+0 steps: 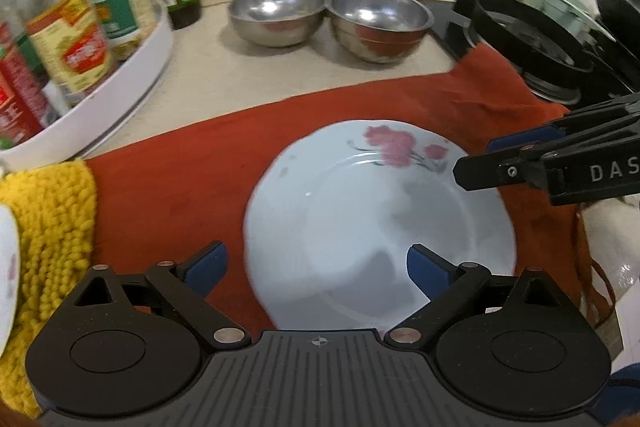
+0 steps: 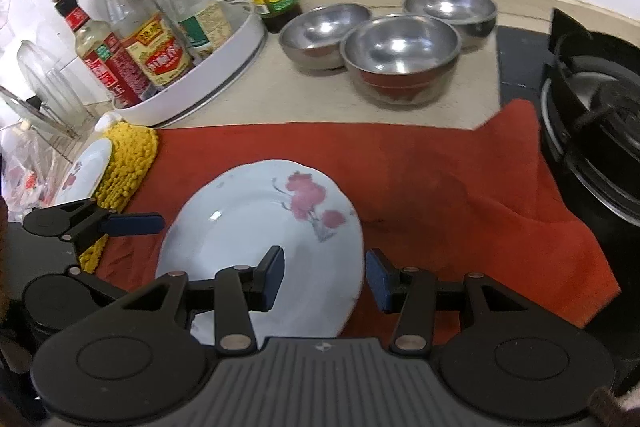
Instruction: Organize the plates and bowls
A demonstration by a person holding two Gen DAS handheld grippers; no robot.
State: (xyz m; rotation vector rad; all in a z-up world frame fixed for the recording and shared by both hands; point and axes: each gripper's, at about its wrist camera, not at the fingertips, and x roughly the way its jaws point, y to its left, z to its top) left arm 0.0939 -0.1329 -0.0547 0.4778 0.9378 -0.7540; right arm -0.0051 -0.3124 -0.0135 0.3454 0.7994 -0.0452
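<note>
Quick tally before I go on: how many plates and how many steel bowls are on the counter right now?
Plates: 2, the flowered plate on the red cloth and a second plate by the yellow mat.
Steel bowls: 3, left, front, back.
Total: 5

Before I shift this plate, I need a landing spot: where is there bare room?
Bare red cloth lies between the floral white plate and black stove burner. Beige counter before the steel bowls is free. Crowded left: bottle rack.
</note>
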